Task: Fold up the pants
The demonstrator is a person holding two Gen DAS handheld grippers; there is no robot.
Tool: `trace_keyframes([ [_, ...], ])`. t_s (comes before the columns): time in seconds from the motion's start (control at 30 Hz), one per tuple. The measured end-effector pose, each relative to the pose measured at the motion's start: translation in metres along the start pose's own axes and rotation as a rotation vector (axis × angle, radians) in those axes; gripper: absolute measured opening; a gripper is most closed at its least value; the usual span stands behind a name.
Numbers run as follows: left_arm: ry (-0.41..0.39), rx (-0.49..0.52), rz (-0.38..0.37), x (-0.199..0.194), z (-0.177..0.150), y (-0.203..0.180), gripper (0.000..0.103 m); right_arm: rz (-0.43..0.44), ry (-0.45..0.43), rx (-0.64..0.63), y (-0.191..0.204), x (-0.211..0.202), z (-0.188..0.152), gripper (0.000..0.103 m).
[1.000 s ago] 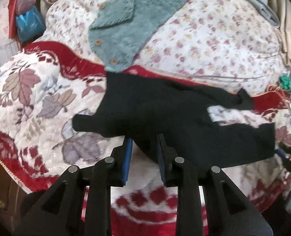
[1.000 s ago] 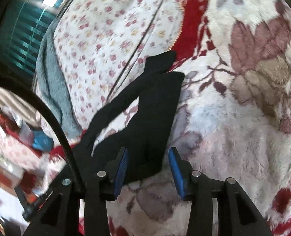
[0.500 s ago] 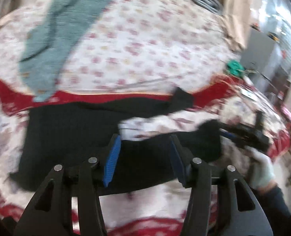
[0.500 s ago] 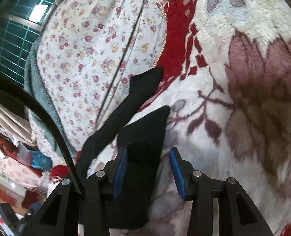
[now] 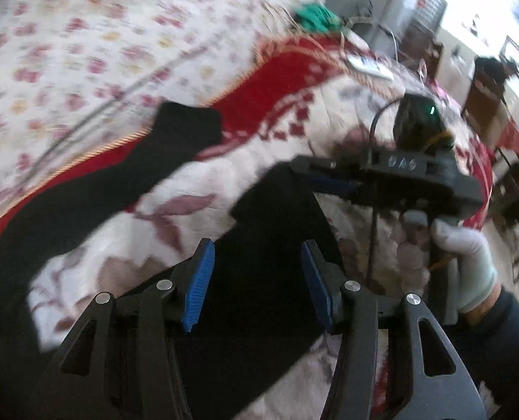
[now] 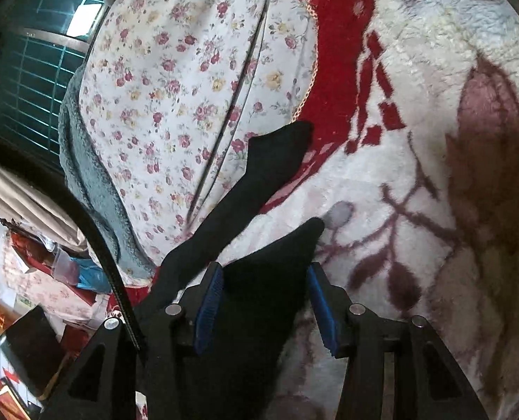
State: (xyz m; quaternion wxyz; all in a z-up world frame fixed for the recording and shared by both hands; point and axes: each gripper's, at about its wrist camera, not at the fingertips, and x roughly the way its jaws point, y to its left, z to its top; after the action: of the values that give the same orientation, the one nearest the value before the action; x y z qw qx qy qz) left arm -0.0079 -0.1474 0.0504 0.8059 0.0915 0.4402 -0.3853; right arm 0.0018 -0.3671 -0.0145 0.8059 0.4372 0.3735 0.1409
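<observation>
A fluffy white blanket [image 6: 417, 140] with red border and leaf pattern covers the bed, next to a flowered sheet [image 6: 175, 87]. The black pants [image 6: 259, 297] lie on the blanket with the two legs apart. The left gripper [image 5: 256, 280] has turned from the waist side toward the leg ends, and its fingers are spread wider than one second ago, holding nothing. The right gripper [image 6: 263, 297] has come forward; the end of the near leg is now between its spread fingers, not pinched. A gloved hand [image 5: 466, 262] holds the right gripper.
</observation>
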Motion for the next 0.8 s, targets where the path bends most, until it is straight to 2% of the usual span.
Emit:
trace_keyframes([
  [0.07,0.044,0.045,-0.022,0.014,0.002,0.0,0.051,0.029,0.01,0.025,-0.005,0.002,0.001,0.048],
  [0.2,0.123,0.105,-0.009,0.041,0.004,0.0,0.051,0.066,0.027,0.033,-0.005,0.005,0.003,0.048],
  [0.23,0.12,0.112,-0.006,0.044,0.002,0.001,0.051,0.064,0.032,0.027,-0.005,0.006,0.003,0.048],
  [0.27,0.109,0.122,-0.004,0.044,0.0,0.001,0.047,0.056,0.035,0.021,-0.004,0.007,0.003,0.048],
  [0.3,0.1,0.146,0.008,0.043,-0.002,-0.001,0.023,0.053,0.036,0.017,-0.003,0.007,0.003,0.048],
  [0.33,0.106,0.169,0.021,0.043,-0.003,-0.004,0.008,0.054,0.036,0.016,-0.003,0.007,0.003,0.048],
  [0.37,0.11,0.18,0.017,0.039,-0.006,-0.005,0.005,0.058,0.034,0.018,-0.003,0.006,0.003,0.049],
  [0.43,0.089,0.172,-0.017,0.028,-0.011,-0.002,0.004,0.062,0.023,0.029,-0.006,0.004,0.003,0.051],
  [0.5,0.063,0.154,-0.015,0.017,-0.018,0.006,0.004,0.061,0.018,0.034,-0.006,0.003,0.002,0.051],
  [0.57,0.038,0.107,-0.005,0.006,-0.023,0.02,0.004,0.049,0.018,0.019,-0.004,0.003,0.001,0.051],
  [0.67,0.039,0.032,0.053,0.002,-0.025,0.044,0.004,0.038,0.019,0.001,-0.001,0.004,-0.001,0.051],
  [0.77,-0.001,-0.005,-0.044,-0.007,-0.019,0.047,0.004,0.048,0.033,-0.031,0.006,0.006,-0.003,0.051],
  [0.8,-0.003,0.001,-0.077,-0.007,-0.015,0.044,0.013,0.043,0.02,-0.045,0.008,0.005,-0.004,0.051],
])
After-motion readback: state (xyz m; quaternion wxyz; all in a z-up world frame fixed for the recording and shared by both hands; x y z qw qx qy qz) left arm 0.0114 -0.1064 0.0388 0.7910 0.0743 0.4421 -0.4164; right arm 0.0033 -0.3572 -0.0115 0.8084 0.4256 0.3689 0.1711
